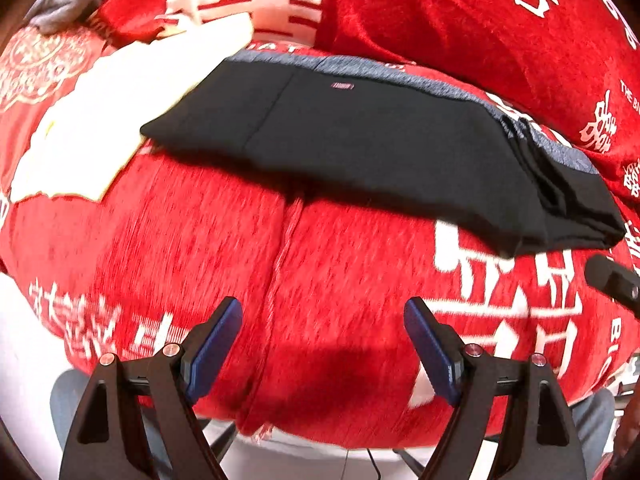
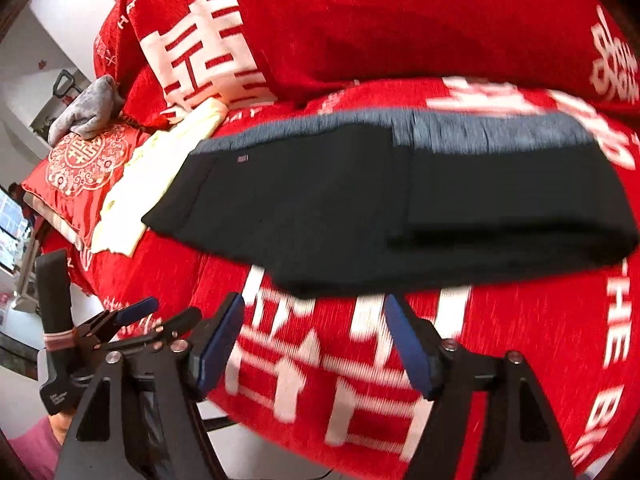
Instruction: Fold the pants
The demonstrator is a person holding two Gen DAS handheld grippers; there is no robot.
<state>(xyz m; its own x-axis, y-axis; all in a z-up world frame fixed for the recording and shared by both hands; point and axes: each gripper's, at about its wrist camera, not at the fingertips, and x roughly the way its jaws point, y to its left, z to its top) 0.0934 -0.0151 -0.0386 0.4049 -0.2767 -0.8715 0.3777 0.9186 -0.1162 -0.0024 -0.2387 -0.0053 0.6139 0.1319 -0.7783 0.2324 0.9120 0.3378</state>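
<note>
The black pants (image 1: 380, 148) with a grey waistband lie folded in a flat stack on the red sofa cover; they also show in the right wrist view (image 2: 360, 208). My left gripper (image 1: 323, 320) is open and empty, held above the red seat in front of the pants. My right gripper (image 2: 314, 316) is open and empty, just in front of the near edge of the pants. The left gripper also shows at the left of the right wrist view (image 2: 160, 316).
A cream-white garment (image 1: 100, 120) lies left of the pants, partly under them. A grey cloth (image 2: 86, 108) sits on a red patterned cushion (image 2: 80, 164) at far left. Red back cushions (image 1: 480, 20) rise behind. The sofa's front edge and floor are below.
</note>
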